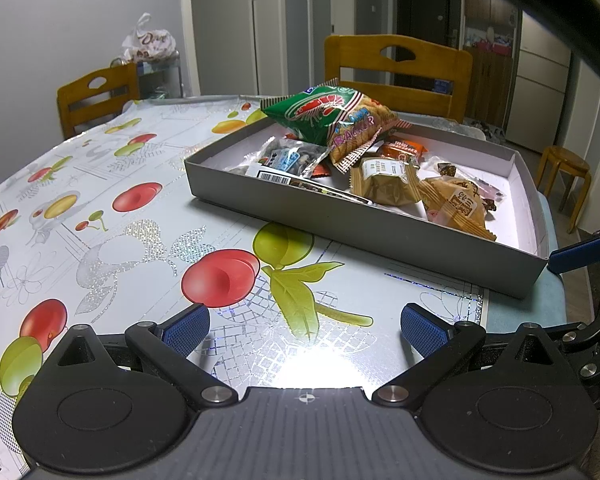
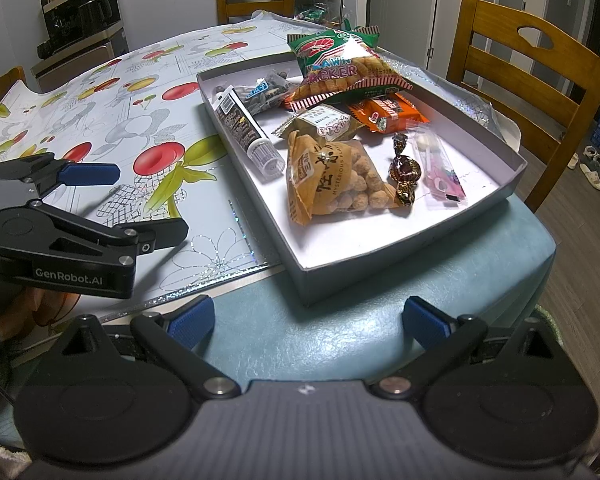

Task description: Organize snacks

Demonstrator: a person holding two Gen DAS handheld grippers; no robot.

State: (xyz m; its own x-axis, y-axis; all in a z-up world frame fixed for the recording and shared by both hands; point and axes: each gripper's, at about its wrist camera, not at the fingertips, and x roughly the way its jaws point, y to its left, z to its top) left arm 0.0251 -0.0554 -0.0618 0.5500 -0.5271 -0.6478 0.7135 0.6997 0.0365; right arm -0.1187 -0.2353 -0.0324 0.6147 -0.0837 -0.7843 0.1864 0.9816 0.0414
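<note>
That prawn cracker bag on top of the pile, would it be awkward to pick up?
Probably a little. The prawn cracker bag looks puffed and glossy, so it is likely light but may slip or crumple between jaws. It rests tilted on other snacks in the grey box, so a push would likely slide it off. The crackers inside could break if squeezed hard.

Grey shallow box (image 2: 380, 256) on surface, holding snacks: green prawn-cracker bag (image 2: 342, 66) propped at far end, orange nut pouch (image 2: 332, 178) (flat), foil candy (image 2: 405, 174) beside it.
</note>
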